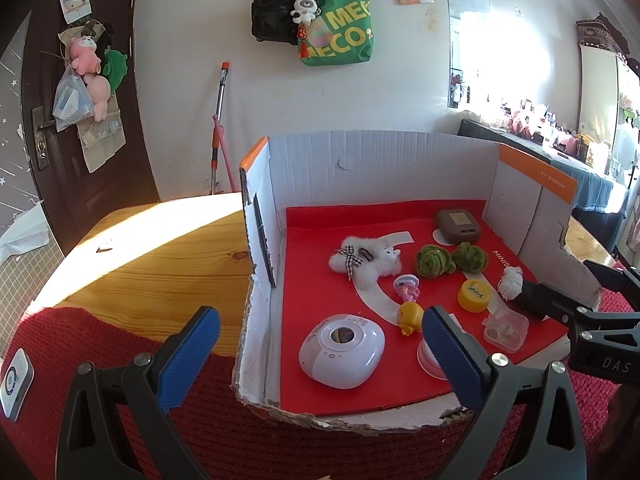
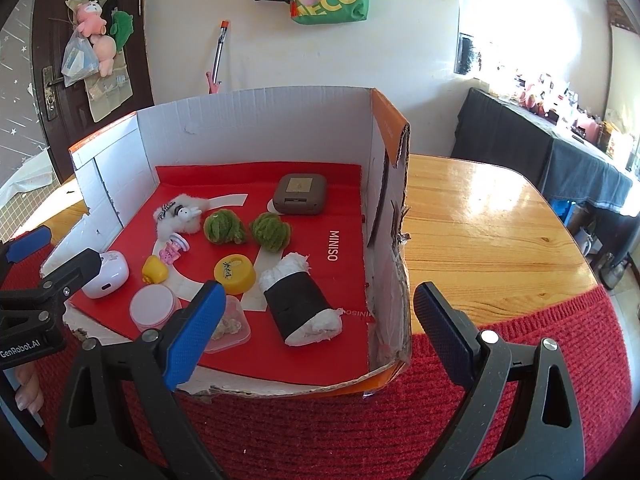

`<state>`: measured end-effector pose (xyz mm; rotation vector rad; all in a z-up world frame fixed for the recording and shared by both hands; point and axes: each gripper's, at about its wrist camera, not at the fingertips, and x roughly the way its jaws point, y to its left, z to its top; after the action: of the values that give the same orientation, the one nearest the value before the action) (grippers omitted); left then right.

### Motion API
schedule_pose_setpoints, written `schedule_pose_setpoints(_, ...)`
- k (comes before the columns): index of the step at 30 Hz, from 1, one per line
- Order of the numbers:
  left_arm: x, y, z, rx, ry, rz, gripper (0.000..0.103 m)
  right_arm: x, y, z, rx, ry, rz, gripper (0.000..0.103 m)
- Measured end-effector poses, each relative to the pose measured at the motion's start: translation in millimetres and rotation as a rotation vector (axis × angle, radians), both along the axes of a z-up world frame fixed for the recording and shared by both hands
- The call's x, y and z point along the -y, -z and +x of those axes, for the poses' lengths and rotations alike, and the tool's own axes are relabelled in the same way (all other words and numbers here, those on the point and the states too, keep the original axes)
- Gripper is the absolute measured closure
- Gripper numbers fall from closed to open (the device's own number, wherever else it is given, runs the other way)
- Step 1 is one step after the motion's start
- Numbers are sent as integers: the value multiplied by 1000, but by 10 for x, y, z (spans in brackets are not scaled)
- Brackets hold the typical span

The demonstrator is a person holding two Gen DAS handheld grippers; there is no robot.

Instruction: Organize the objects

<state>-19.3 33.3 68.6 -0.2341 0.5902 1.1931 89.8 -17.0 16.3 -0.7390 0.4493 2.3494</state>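
Note:
A white cardboard box point(image 1: 372, 156) point(image 2: 256, 120) with a red floor stands on a wooden table. Inside lie a white round device point(image 1: 342, 356) point(image 2: 107, 274), a white plush rabbit point(image 1: 366, 262) point(image 2: 182, 216), two green yarn balls point(image 1: 434, 262) point(image 2: 224, 228), a yellow lid point(image 1: 475, 296) point(image 2: 235, 273), a yellow duck point(image 1: 410, 318) point(image 2: 155, 269), a brown case point(image 1: 458, 226) point(image 2: 301, 194), a black-wrapped white roll point(image 2: 302, 306) and a clear small box point(image 1: 505, 330) point(image 2: 232, 326). My left gripper point(image 1: 320, 356) is open before the box's left front. My right gripper point(image 2: 316, 328) is open at its right front corner.
A red knitted mat point(image 1: 80, 344) point(image 2: 520, 360) covers the table's near side. A white gadget point(image 1: 14, 380) lies at far left on it. The bare wooden tabletop point(image 1: 160, 248) point(image 2: 480, 220) flanks the box. Bags and plush toys hang on the wall and door behind.

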Motion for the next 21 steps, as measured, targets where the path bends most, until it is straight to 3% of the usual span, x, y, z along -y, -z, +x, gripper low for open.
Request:
schedule_pose_setpoints(17, 49, -26, -16, -3, -53, 25, 0, -6, -4, 19, -5, 3, 0, 7)
schedule_pose_setpoints(18, 74, -38, -15, -9, -150, 30, 0, 4, -10, 25, -5, 5, 4, 7)
schedule_pose_setpoints(21, 156, -64, 9, -28, -139, 52, 0, 55, -49, 52, -1, 2, 23, 7)
